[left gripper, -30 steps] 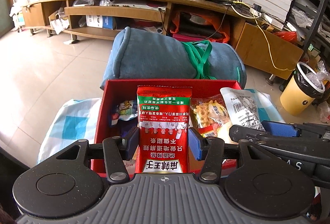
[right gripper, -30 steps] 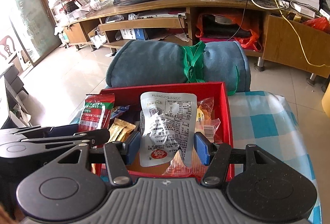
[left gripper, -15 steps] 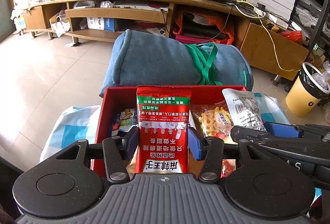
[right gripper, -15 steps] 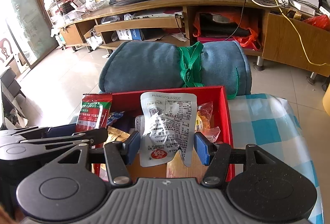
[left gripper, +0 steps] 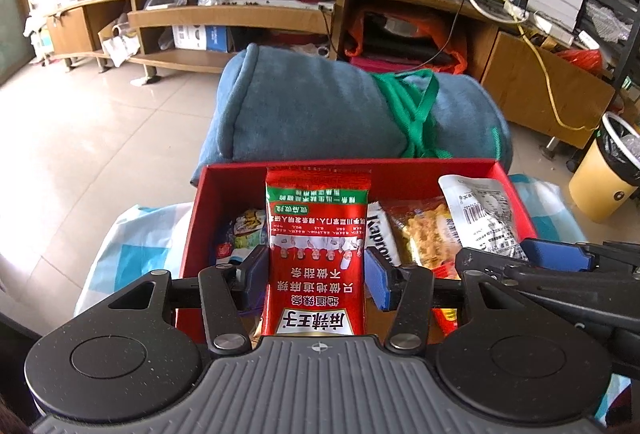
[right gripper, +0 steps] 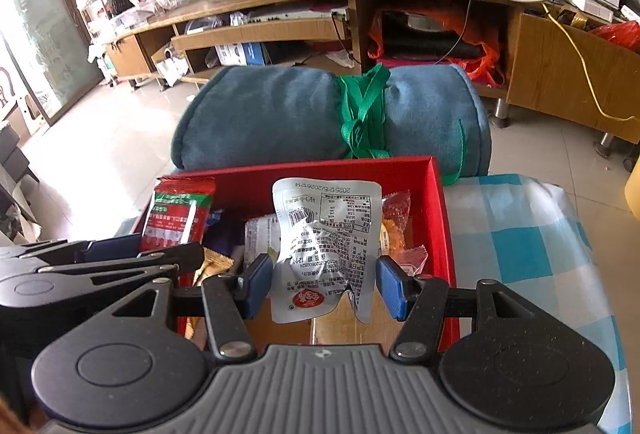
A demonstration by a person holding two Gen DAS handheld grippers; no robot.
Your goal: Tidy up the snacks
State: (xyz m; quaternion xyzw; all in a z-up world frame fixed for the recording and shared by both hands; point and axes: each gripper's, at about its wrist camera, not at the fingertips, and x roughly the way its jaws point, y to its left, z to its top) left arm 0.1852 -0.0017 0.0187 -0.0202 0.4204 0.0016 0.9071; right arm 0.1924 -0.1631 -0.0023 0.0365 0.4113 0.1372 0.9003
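Both tongs are loaded over the red box [left gripper: 400, 172]. The left gripper [left gripper: 316, 276] is clamped on a red snack packet [left gripper: 316, 254] with a green band, printed side facing the camera upside down. The packet's bottom edge is cut off behind the gripper body, so I can't see how far it runs.

From the right wrist camera, the right gripper [right gripper: 324, 284] has its blue pads either side of a silver foil pouch [right gripper: 326, 234] with a barcode and tiny print I can't read. There's a sliver of gap showing at each pad, but the pouch hangs there off the box floor and the jaws sit about as closed as they get, so I'd call it gripped. The pouch is crumpled, hiding where the pads bite.

The box sits on a blue-and-white checked cloth [right gripper: 520, 234], with a rolled blue blanket [right gripper: 280, 114] tied by a green strap [right gripper: 362, 114] at 12 o'clock just behind it.

In the left view, inside the box: a yellow crunchy snack bag [left gripper: 424, 230] at 3 o'clock from the red packet, and a white wrapper [left gripper: 380, 234] reading "Kapro…" half covered. At 9 o'clock a colourful packet [left gripper: 244, 230] is mostly buried. The right gripper's body blocks the box's right corner there.

A yellow bin [left gripper: 604, 174] stands far right, partly cropped.
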